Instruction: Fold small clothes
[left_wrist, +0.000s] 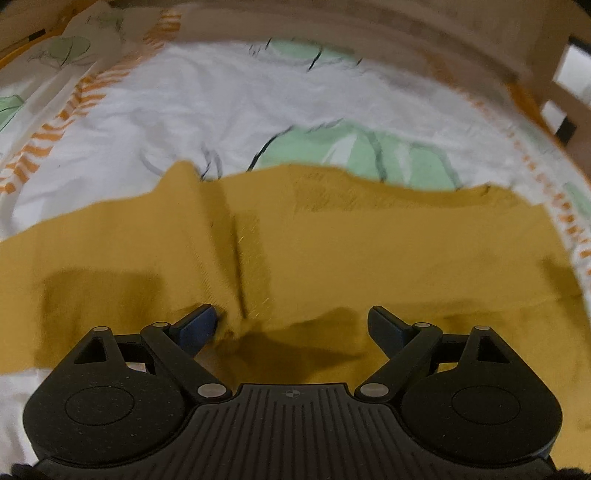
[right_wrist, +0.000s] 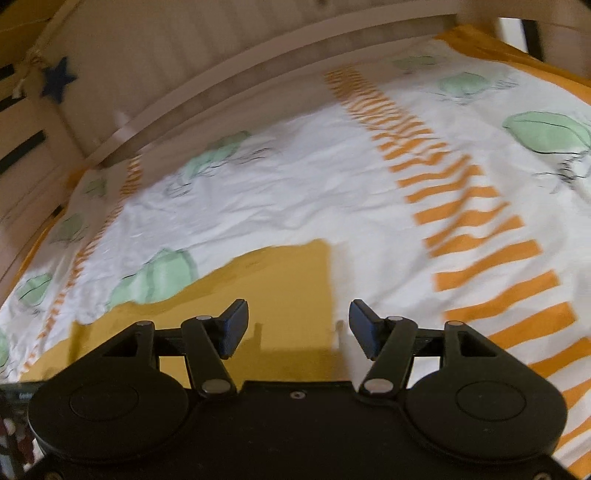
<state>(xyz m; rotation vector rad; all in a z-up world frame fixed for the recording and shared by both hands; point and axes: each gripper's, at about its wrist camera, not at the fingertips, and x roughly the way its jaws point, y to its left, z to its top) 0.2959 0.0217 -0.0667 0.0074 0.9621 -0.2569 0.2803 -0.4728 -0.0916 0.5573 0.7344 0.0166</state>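
Both tongs stand released with nothing between their jaws. Left gripper (left_wrist: 291, 325) hangs spread wide over the mustard garment (left_wrist: 332, 251), its left fingertip (left_wrist: 201, 325) just beside a raised crease (left_wrist: 232, 254) that runs up the cloth away from the camera; whether that tip touches the fabric I cannot tell. Right gripper (right_wrist: 298, 326) is parted too — less wide — and hovers above the garment's right-hand edge (right_wrist: 327, 280), so one jaw sits over cloth and the other over bare bedding.

Taking the garment as landmark: it lies spread flat on the printed bed cover (left_wrist: 221, 110), white with green shapes and orange stripes. Beyond its far hem the cover runs on to a pale wooden bed rail (right_wrist: 258, 77), and to its right in the right wrist view lies a band of orange stripes (right_wrist: 480, 236).

As a judgement, the cloth is light, soft and limp — it will sag, not hold a shape, and may drag across the cover rather than lift cleanly. It does not look slippery or fragile. Sensible holds seem to be the corners and hem edges, pinched through the layers, one gripper to each side so the fold stays square. The crease wants smoothing first.
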